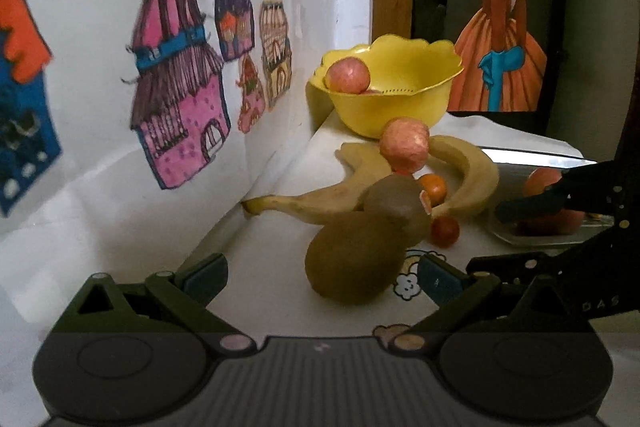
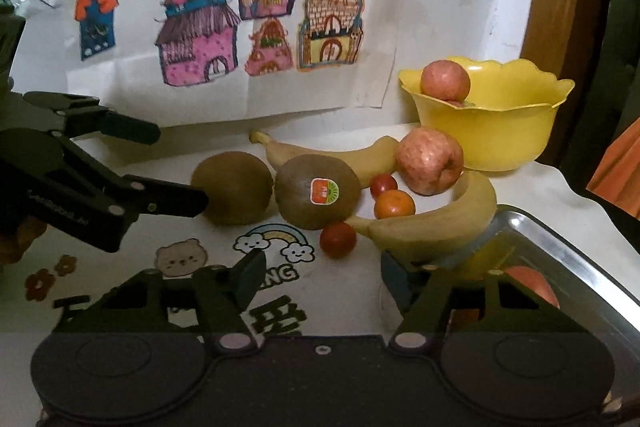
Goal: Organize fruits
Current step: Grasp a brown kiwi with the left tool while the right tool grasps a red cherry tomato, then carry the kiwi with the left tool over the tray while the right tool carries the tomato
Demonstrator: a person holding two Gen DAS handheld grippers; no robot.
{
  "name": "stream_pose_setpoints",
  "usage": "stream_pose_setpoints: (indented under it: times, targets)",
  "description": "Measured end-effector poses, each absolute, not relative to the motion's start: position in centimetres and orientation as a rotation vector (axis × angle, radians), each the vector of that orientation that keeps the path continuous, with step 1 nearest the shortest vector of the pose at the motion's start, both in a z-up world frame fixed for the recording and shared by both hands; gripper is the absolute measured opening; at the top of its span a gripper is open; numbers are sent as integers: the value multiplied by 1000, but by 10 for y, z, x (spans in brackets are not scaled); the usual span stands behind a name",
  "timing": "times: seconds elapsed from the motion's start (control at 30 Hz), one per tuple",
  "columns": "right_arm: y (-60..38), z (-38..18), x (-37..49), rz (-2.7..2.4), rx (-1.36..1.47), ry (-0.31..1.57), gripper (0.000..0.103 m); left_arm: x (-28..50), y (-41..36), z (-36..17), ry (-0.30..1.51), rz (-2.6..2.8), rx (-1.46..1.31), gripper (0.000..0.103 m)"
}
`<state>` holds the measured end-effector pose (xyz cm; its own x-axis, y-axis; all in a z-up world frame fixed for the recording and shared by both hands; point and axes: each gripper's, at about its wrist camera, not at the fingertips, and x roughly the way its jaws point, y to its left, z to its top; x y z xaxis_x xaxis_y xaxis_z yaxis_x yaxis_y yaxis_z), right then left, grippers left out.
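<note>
Two hand-held grippers close in on a heap of fruit on a white table (image 2: 120,143) beneath a wall of children's house drawings. The left gripper (image 1: 320,277) has its fingers spread wide and empty on either side of the near kiwi (image 1: 354,257), neither pad yet touching the skin. In the right wrist view one of its black fingers (image 2: 172,199) reaches the left flank of that same kiwi (image 2: 232,187). The right gripper (image 2: 322,277) is likewise released and holds nothing, poised near a cherry tomato (image 2: 338,239) and the near banana (image 2: 440,223). A second kiwi (image 2: 318,191) with a sticker, a second banana (image 2: 332,155), a small orange (image 2: 394,205) and a loose apple (image 2: 430,161) lie touching or just beside one another. Far right, the yellow bowl (image 2: 492,139) already holds an apple (image 2: 445,81). At near right a steel tray (image 2: 572,251) holds another apple (image 2: 532,285).

By the look of it, sorting is partly done and the step in hand is picking the near kiwi. The next move calls for pressing forward, closing squarely on its middle and lifting without nudging its neighbour.
</note>
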<state>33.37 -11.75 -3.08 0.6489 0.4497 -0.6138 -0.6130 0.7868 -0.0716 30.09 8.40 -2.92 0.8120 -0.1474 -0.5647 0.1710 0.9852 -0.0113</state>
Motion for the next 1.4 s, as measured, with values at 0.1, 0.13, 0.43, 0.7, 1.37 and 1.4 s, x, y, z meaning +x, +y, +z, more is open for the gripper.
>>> stream_pose_setpoints:
  times: [0.1,0.13,0.43,0.7,1.37,1.4]
  targets:
    - [-113,-37,342,618,-285,624,58,309,84,-35,610,-180,35,103]
    - [-111,-40,345,616,-288,627,56,311,84,-37,614,-185,35,102]
    - [-108,-49,362,619,-260,647,46,326,79,-42,637,-225,32,91]
    - [-107,-50,368,620,-243,646,40,339,76,-46,662,-248,0,81]
    - [-113,-50,362,628,-204,649,26,332,74,-48,667,-221,-61,67]
    - [-114,-49,359,631,-202,646,26,330,74,-48,666,-219,-61,67]
